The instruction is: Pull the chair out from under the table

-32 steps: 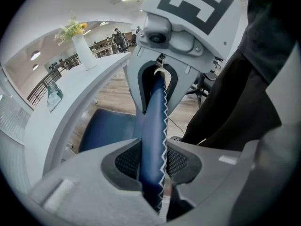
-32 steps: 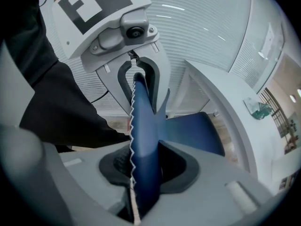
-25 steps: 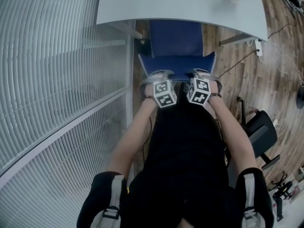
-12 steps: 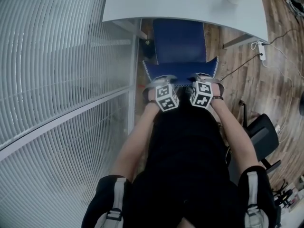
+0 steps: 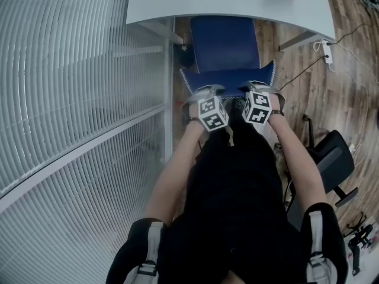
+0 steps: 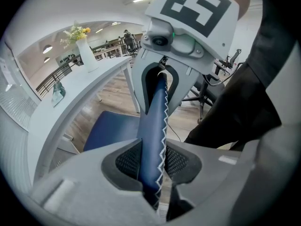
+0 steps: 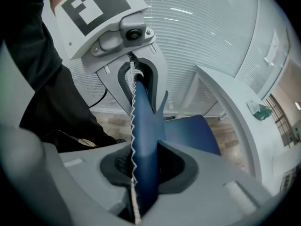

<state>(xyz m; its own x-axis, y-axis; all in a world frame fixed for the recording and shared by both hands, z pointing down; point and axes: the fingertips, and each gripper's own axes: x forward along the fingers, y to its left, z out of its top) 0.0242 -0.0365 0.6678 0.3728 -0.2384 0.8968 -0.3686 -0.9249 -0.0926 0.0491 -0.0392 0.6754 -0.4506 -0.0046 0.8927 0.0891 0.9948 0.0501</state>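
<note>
Backrest top edge of blue chair (image 5: 225, 43) pinched between jaws of left hand-held gripper (image 6: 153, 161) and right hand-held gripper (image 7: 143, 168), side by side. Seat front visible; far end under white worktop (image 5: 177, 2).

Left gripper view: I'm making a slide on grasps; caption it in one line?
Left gripper clamped on the blue upholstered chair back with white zigzag stitching, white table beyond.
</note>
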